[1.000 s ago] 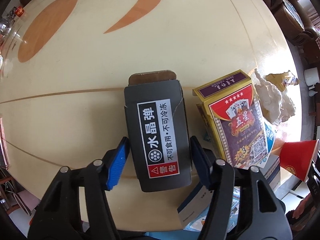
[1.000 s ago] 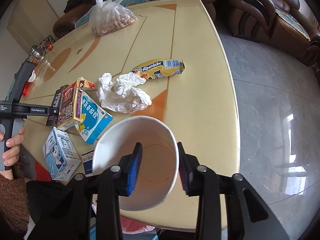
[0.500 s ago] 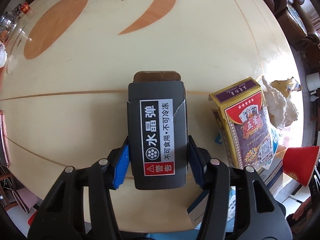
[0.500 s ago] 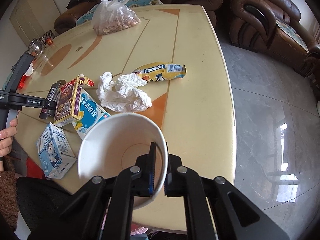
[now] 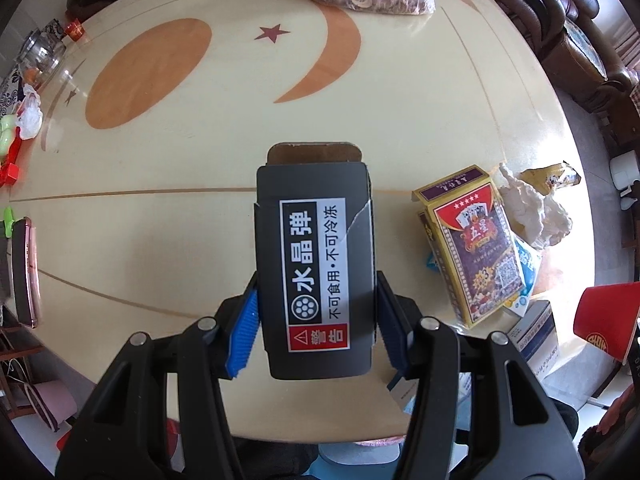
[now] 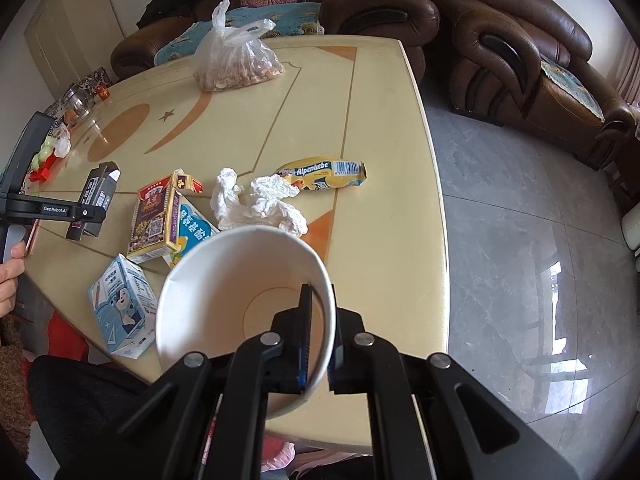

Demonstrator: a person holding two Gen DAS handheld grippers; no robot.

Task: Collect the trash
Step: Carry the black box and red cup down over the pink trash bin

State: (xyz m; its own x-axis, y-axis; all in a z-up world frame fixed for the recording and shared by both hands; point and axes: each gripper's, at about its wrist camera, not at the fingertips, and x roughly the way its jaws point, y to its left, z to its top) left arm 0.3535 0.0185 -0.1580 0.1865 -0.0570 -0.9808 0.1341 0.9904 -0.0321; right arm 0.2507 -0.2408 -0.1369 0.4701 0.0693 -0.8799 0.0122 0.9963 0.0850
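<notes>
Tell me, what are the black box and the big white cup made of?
The black box looks like thin matte cardboard: its open flap shows raw brown inside, and one edge is torn. The white cup in the right claw looks like paper, with a thin rolled rim and a dull inside, possibly lightly coated.

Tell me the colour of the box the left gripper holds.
Black box, white-and-red label; clearest in the left wrist view.
</notes>
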